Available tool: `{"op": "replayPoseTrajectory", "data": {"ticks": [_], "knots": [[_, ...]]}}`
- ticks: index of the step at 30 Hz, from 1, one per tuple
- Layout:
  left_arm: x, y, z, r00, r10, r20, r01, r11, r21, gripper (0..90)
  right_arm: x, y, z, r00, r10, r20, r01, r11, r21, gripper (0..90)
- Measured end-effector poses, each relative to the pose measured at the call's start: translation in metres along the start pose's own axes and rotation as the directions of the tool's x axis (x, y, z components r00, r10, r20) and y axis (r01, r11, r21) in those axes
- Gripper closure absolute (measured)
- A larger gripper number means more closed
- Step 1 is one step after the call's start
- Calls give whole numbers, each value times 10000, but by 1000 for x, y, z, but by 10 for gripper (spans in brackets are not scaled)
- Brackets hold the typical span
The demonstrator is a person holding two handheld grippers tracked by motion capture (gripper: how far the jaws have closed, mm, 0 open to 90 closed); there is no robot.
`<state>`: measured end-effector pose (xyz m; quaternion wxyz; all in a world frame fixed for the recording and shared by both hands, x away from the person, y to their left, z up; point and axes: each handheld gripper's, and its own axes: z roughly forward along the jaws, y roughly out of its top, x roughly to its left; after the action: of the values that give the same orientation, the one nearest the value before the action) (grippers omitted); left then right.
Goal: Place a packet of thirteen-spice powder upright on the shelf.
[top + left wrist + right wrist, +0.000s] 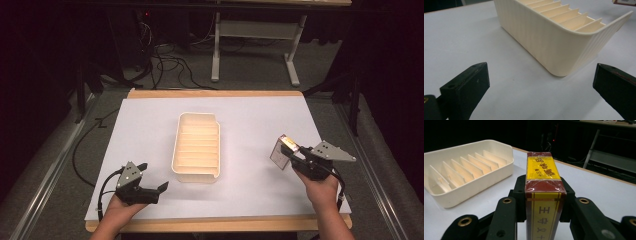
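Right gripper (545, 202) pinching red-and-yellow box (544, 192) by its broad faces, jaws pressed to both sides, box on edge, long axis running straight out from hand. Box held at right side of table (150, 125), above white sheet. Cream slotted tray (196, 147) sits mid-table, to left of held box, apart from it; tray's long axis runs away from person, dividers crosswise. Left gripper (150, 187) spread, empty, resting near tray's near-left corner. Right hand carries load; leftward move likely needed.
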<state>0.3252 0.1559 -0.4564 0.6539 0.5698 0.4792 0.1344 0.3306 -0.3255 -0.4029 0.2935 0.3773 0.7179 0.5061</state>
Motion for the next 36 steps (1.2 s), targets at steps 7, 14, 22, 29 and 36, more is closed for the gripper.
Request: {"op": "replayPoseTrajectory", "data": {"ticks": [7, 14, 22, 29, 36], "knots": [[0, 0, -1, 10000, -21, -6, 21, 10000, 5, 13, 7, 4, 3, 9991, -399, -174, 396, 9991, -177, 684], [2, 0, -1, 10000, -78, -17, 78, 10000, 26, 13, 11, 12, 9, 9976, -395, -568, 373, 9985, -407, 685], [2, 2, -3, 9998, -179, 22, 179, 9998, -55, 13, 13, 19, 26, 9929, -398, -1117, 345, 9982, -489, 686], [2, 4, -5, 9998, -179, 40, 179, 9997, -148, 14, 10, 19, 44, 9859, -471, -1608, 440, 9988, -228, 687], [2, 4, -5, 9998, -173, 71, 174, 9998, -116, 15, 6, 24, 59, 9764, -551, -2087, 546, 9985, -82, 687]]}}
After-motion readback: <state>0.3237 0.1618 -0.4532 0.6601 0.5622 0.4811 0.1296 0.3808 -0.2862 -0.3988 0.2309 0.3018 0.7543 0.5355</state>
